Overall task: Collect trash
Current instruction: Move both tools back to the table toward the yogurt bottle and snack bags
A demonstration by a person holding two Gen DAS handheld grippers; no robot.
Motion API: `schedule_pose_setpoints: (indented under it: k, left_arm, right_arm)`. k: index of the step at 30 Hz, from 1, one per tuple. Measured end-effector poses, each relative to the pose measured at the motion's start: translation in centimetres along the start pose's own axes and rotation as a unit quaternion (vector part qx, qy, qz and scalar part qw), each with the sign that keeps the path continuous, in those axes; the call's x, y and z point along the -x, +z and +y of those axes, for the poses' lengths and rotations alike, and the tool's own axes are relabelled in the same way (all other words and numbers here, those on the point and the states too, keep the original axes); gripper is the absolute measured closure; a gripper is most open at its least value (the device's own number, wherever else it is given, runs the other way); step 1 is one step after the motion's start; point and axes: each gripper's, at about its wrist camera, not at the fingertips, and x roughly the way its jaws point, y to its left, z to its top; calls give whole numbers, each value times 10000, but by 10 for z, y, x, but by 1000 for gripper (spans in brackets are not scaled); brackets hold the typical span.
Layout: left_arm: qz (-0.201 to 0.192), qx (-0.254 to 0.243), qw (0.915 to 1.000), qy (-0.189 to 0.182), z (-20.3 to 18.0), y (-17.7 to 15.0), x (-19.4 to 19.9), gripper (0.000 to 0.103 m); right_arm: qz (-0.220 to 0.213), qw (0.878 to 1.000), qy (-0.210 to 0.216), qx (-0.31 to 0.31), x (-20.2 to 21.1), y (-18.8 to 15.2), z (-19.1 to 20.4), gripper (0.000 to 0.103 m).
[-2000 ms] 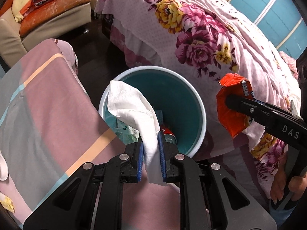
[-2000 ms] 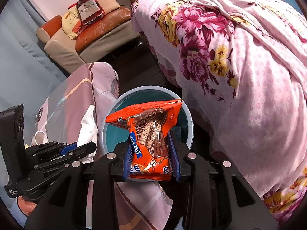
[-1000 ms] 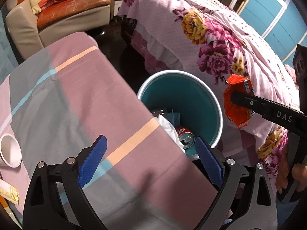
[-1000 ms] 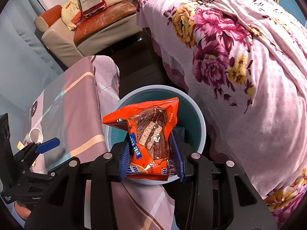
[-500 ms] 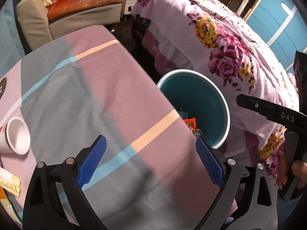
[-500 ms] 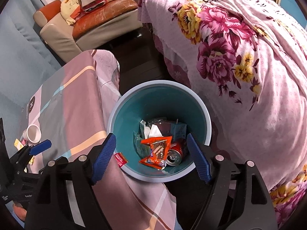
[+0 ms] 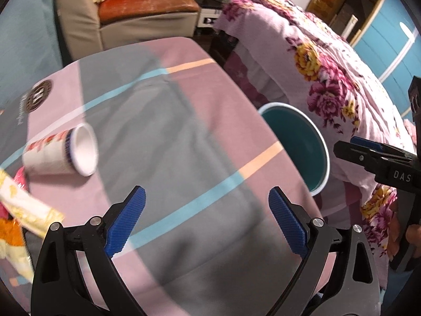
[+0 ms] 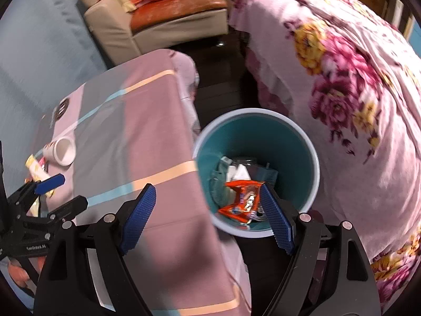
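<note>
The teal trash bin [image 8: 302, 158] stands on the floor between table and bed; its rim also shows in the left wrist view [image 7: 325, 147]. Inside lie an orange snack wrapper [image 8: 243, 200], a white tissue [image 8: 238, 172] and other trash. My right gripper [image 8: 208, 218] is open and empty above the bin's near rim. My left gripper [image 7: 206, 220] is open and empty over the table. A tipped paper cup [image 7: 63, 152] and a yellow-white wrapper [image 7: 23, 205] lie at the table's left.
The table [image 7: 171, 131] has a pink, grey and blue striped cloth. A floral bed [image 8: 355, 92] is right of the bin. A sofa [image 8: 163, 21] stands at the back. More colourful wrappers [image 7: 8, 237] lie at the table's left edge.
My left gripper let the tissue fall into the bin, opened and swung left over the table. My right gripper opened and dropped the orange wrapper into the bin.
</note>
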Motion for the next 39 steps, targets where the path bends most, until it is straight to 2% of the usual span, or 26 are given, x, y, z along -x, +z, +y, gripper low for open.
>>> schedule_pose_setpoints:
  k: [9,14,17,20,28,33,35,39]
  left_arm:
    - [-205,488,9983,250,66,-29,34,8]
    - [-341,1230,9917,147,124,-48,53,8]
    - [-441,1564,9864,231,156,-58,65,8]
    - [-549,1808,9814,339,185,-68,77,8]
    - [-670,2173,9719,604,237,-84,90,8]
    - [-696,2344,9662,814,260,-91,90,8]
    - [-687,2414,9639,888,268,-93,90,8]
    - [-595,2494,9618,961,278,-95,86,8]
  right_arm:
    - [128,9952,107,969,5,5,82,26]
    - [311,9844,154,1723,1,13,140,26]
    - [414,9738,204,2226,-2,17,176,26]
    - [523,9596,244,2754,-7,23,210,26]
    - [916,9021,164,4214,-42,30,290,26]
    - [1104,8783,265,4644,-68,41,321,26]
    - [1193,8643,310,4876,-82,46,337,29]
    - [1427,8474,479,5092,-104,52,356,31]
